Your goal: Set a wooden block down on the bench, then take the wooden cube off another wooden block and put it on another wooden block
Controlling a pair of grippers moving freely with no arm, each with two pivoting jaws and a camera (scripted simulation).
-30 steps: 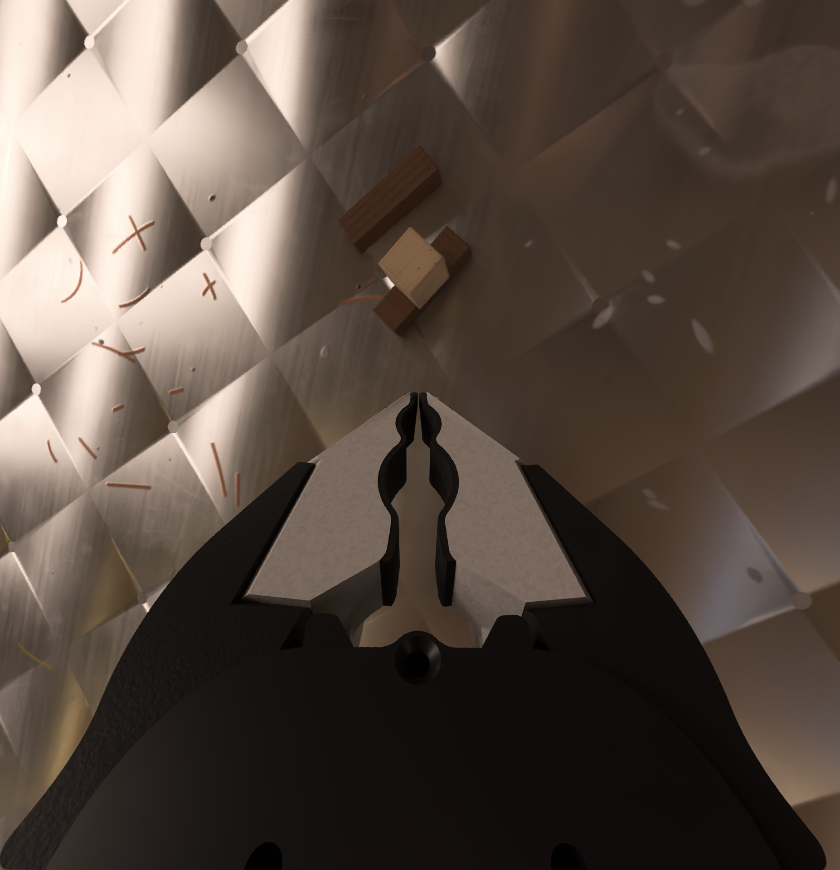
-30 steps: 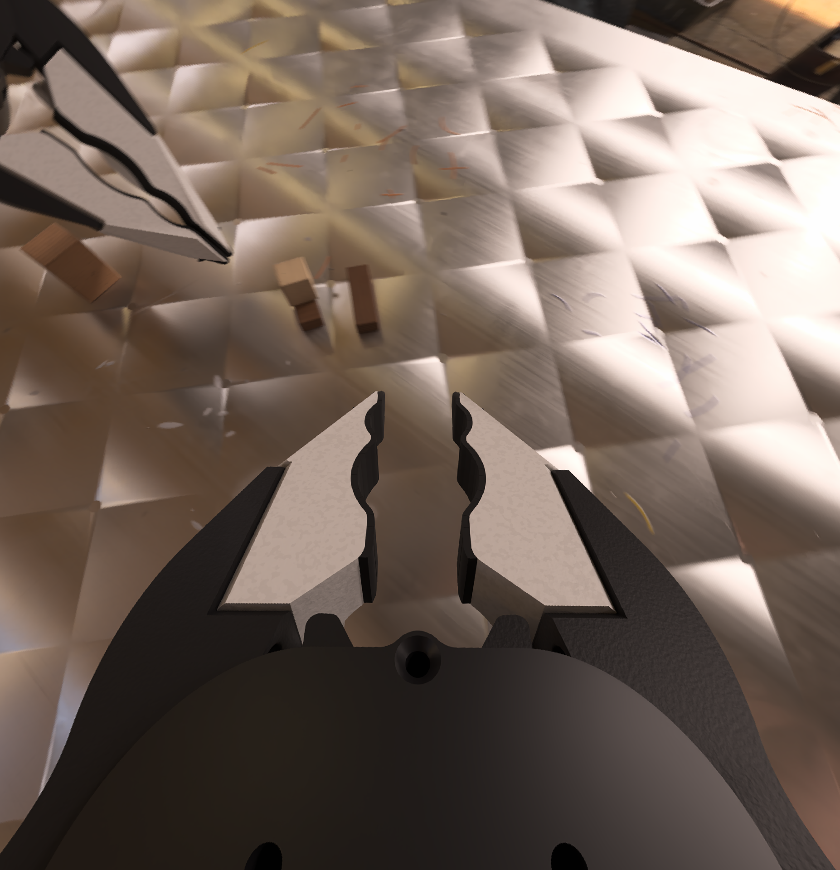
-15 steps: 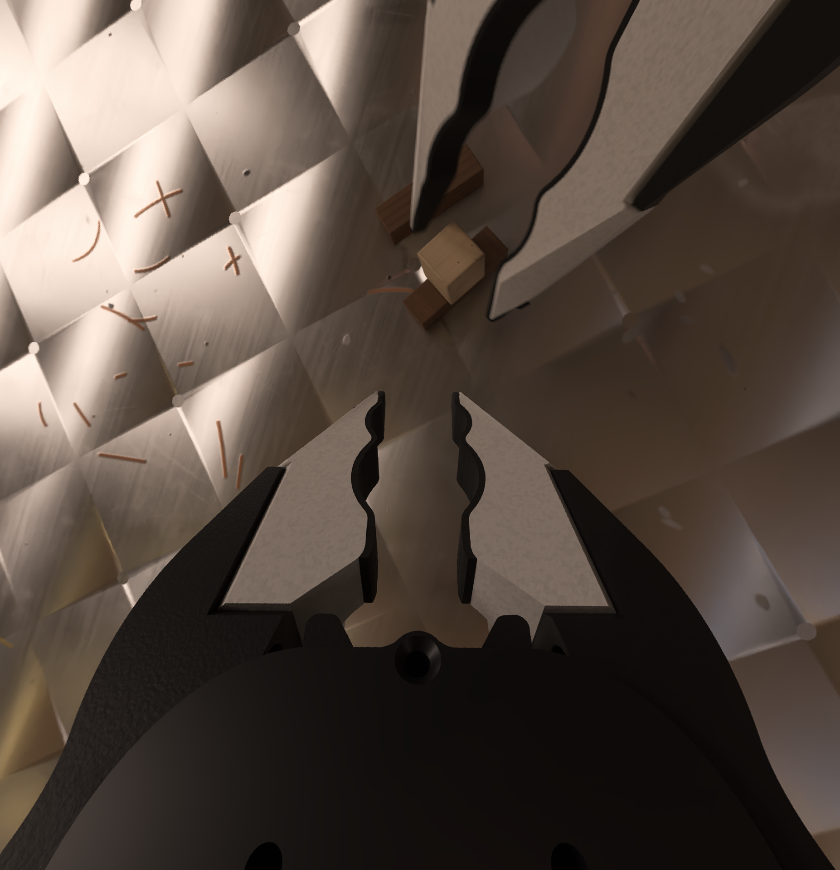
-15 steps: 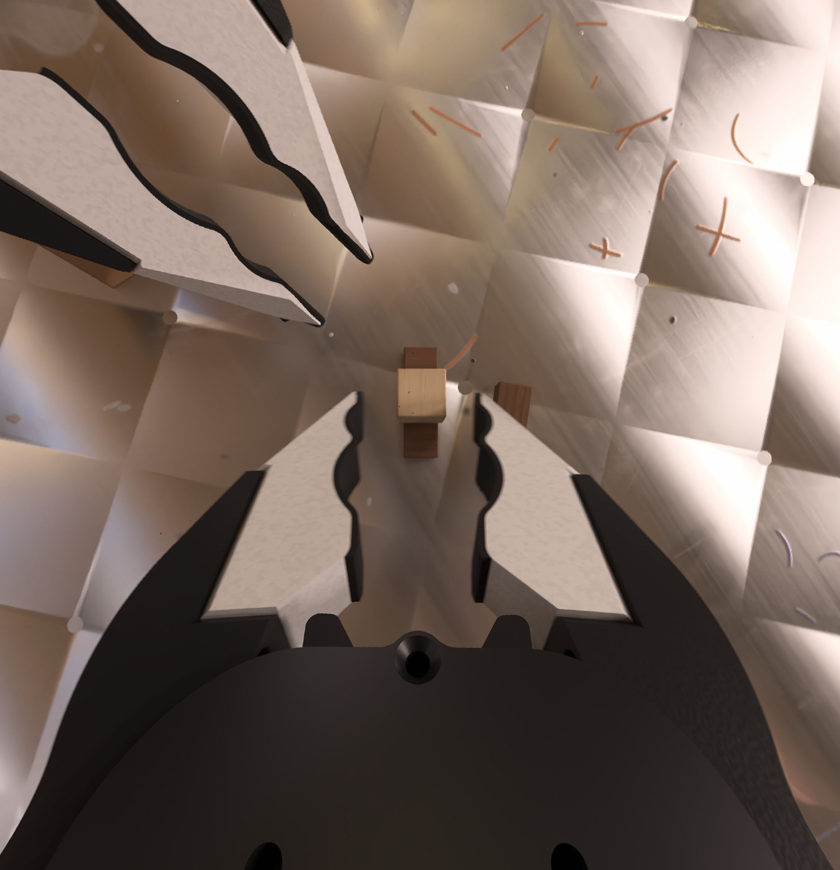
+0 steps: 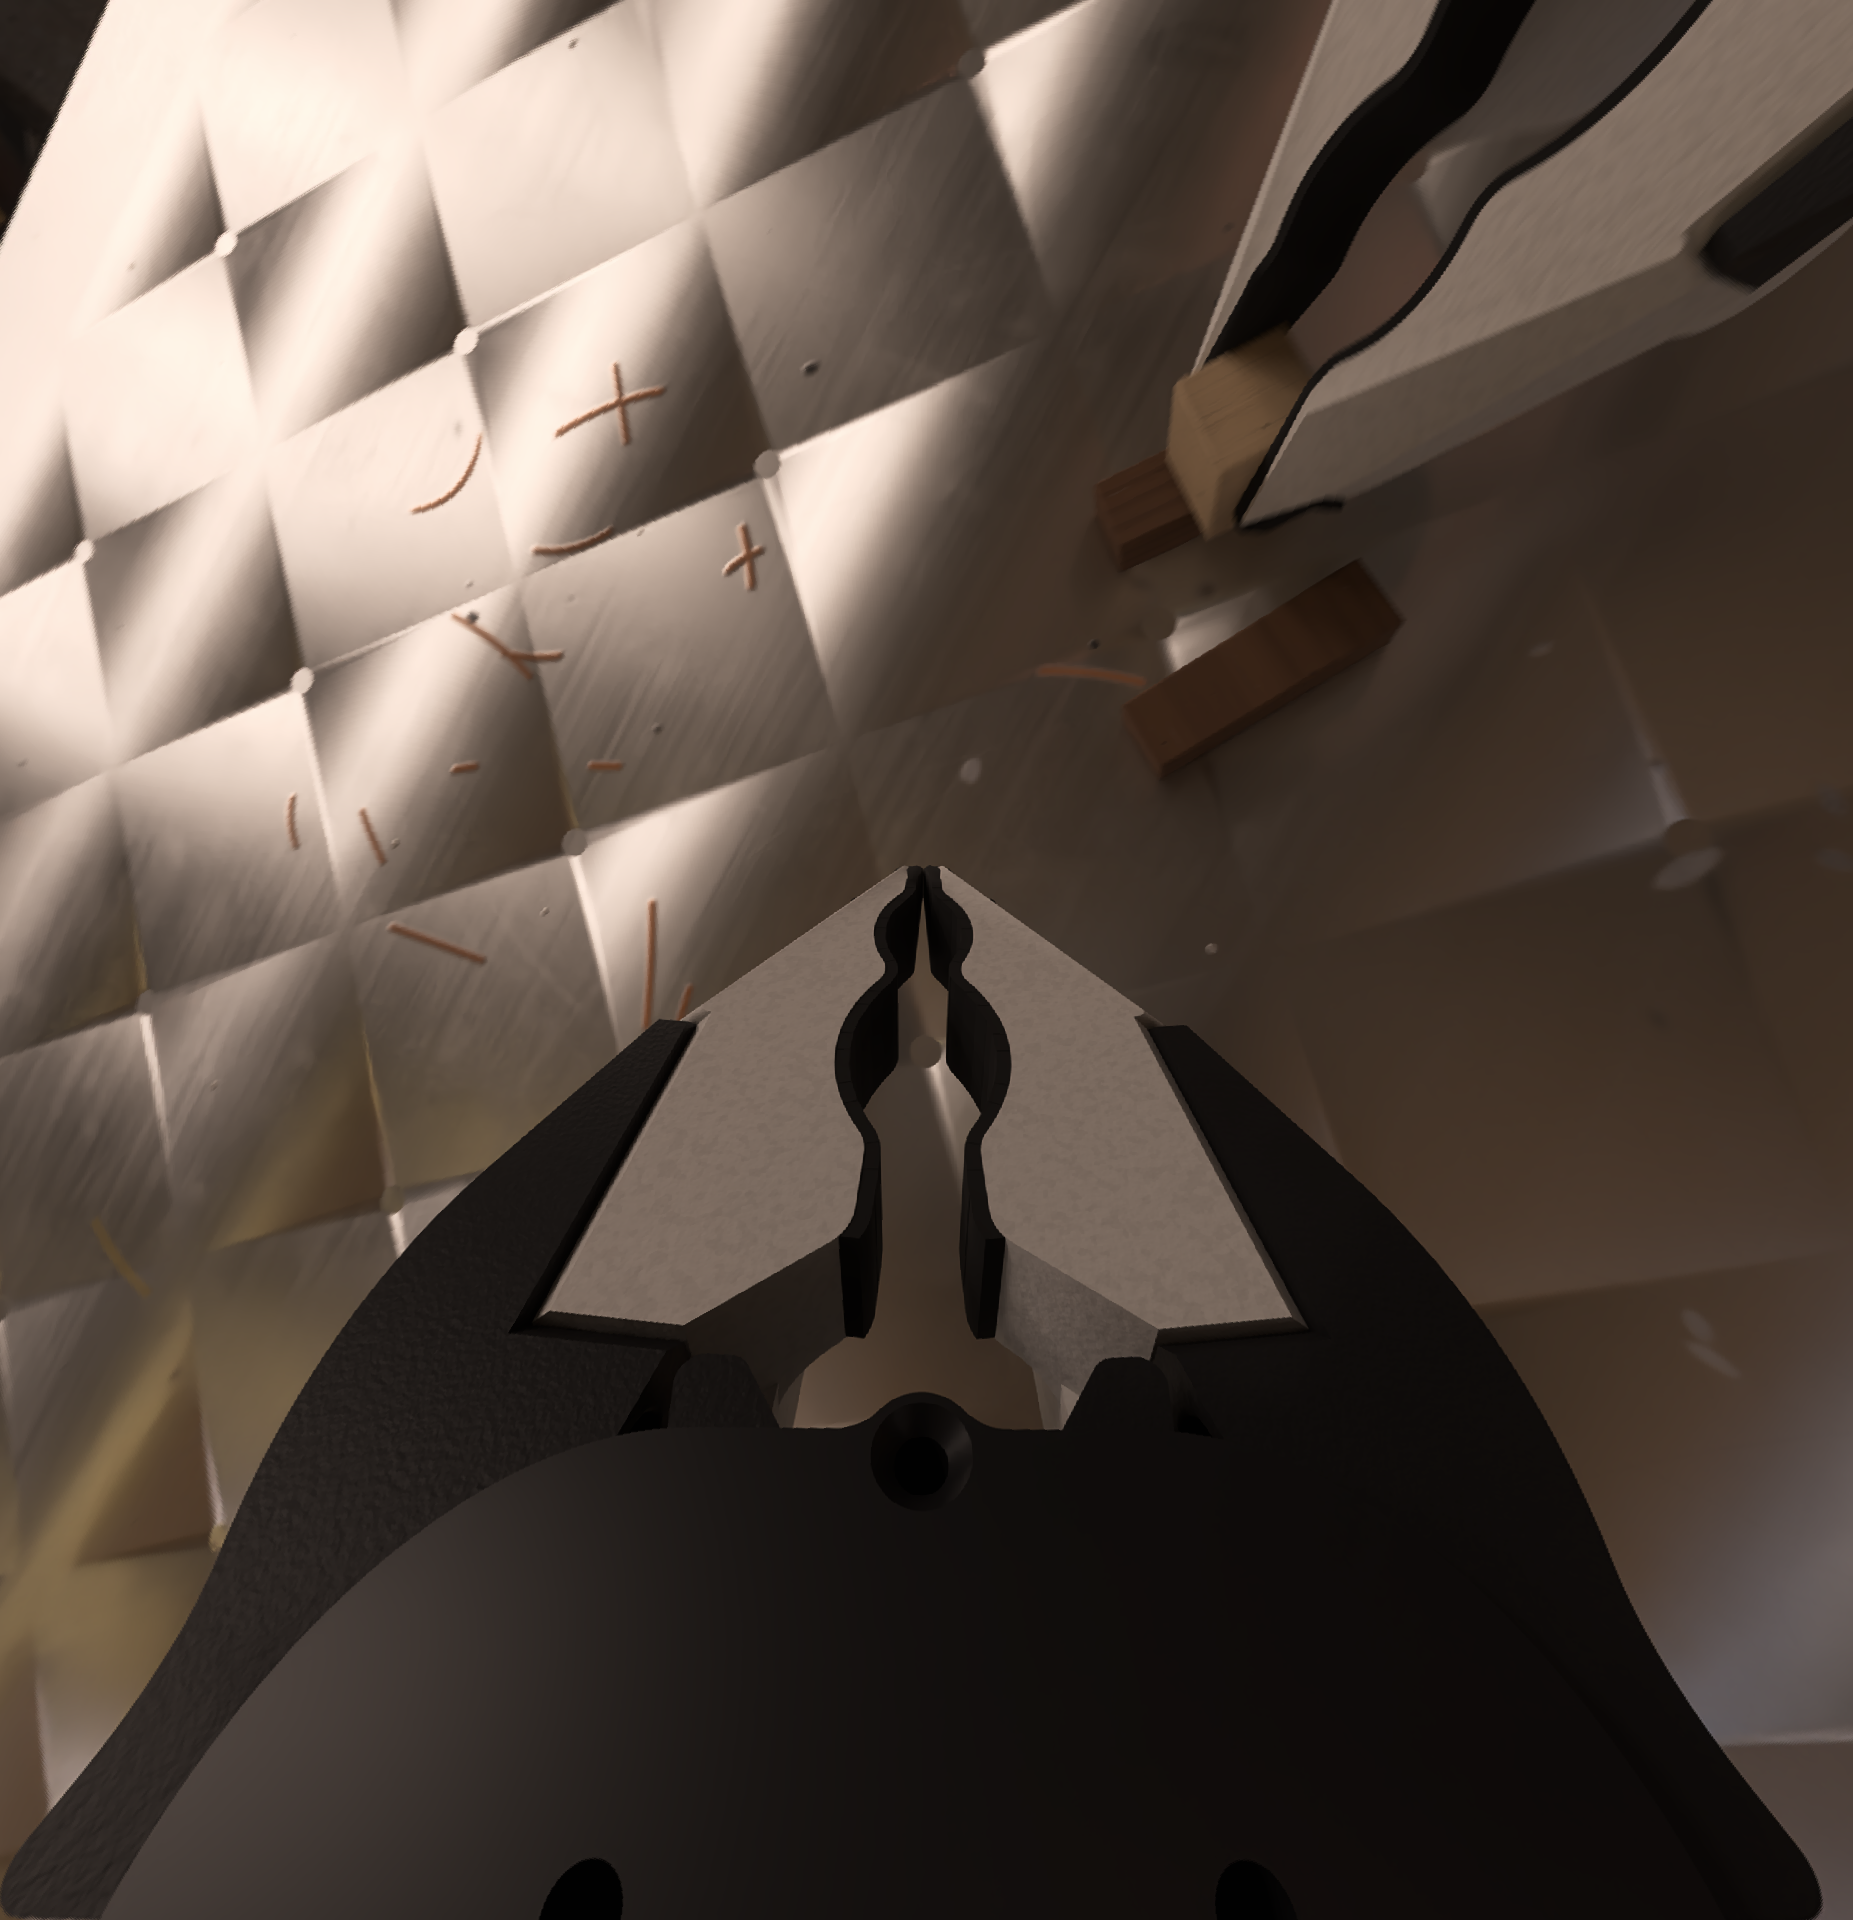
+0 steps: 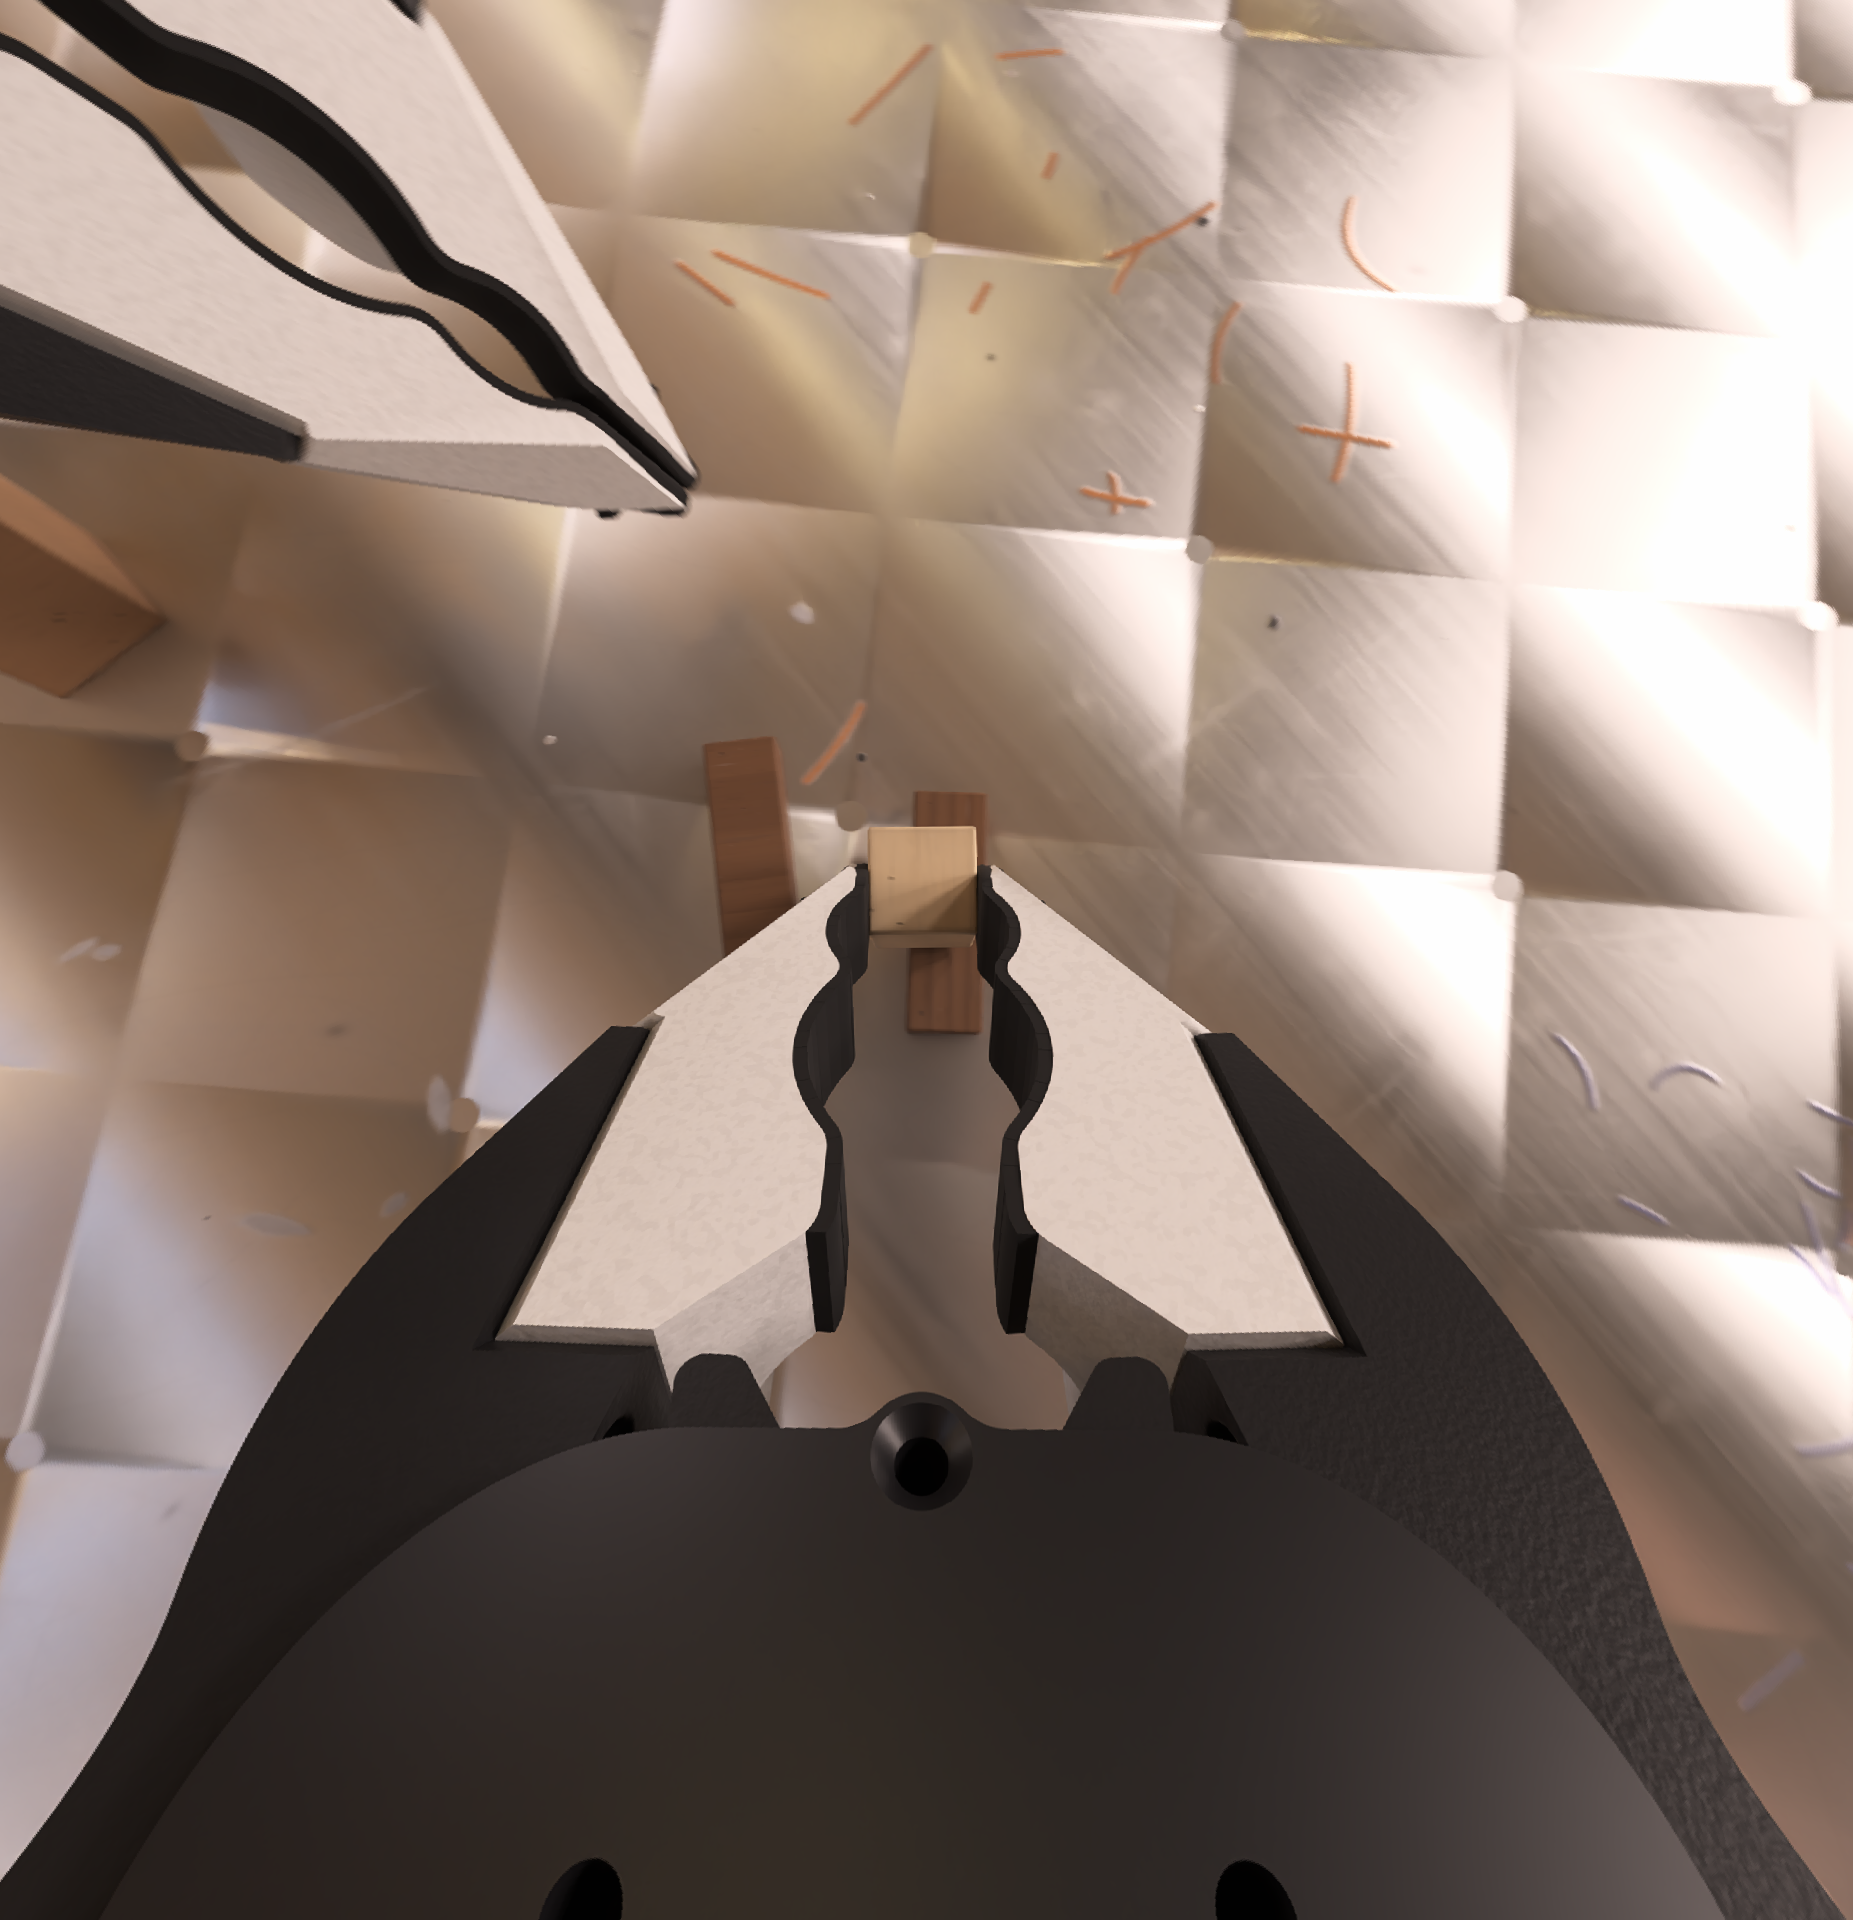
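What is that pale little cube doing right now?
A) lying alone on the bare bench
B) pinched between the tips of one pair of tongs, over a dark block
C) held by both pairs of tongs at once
B: the right tongs pinch the pale cube at their tips, over a dark wooden block; the left tongs are shut on nothing.
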